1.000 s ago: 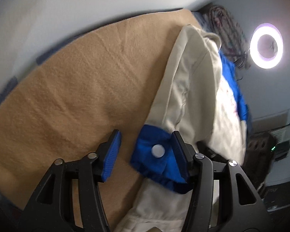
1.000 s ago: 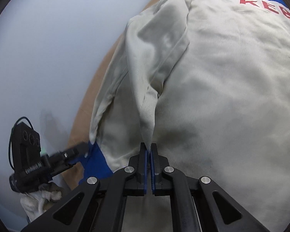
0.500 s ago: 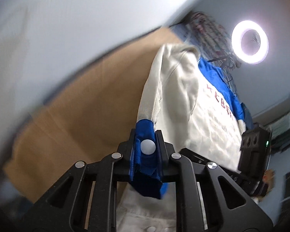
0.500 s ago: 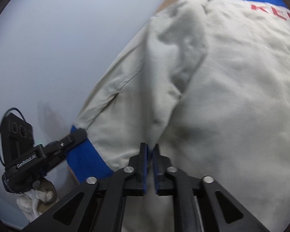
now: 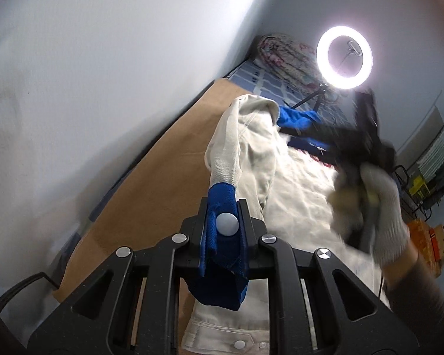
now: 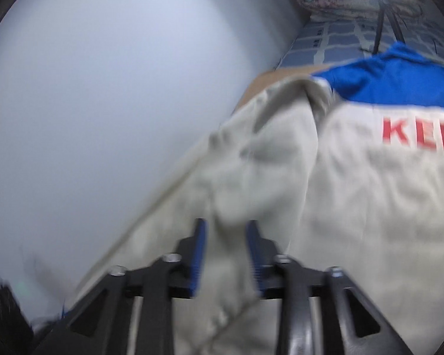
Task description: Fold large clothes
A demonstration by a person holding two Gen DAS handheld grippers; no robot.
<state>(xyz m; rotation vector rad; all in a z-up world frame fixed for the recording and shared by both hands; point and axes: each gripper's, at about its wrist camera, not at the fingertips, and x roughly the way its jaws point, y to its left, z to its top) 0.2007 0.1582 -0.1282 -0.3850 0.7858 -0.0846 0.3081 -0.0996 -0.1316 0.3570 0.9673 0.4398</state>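
Jacket fabric is lying spread across a tan blanket beside a pale wall, blue collar toward a ring light. Left gripper is pinching the blue cuff with its white snap, lifting the cream sleeve off the blanket. Right gripper is blurring in its own view; its jaws have just been opening and are standing apart, a fold of cream cloth loose between them. Its gloved hand is showing over the jacket.
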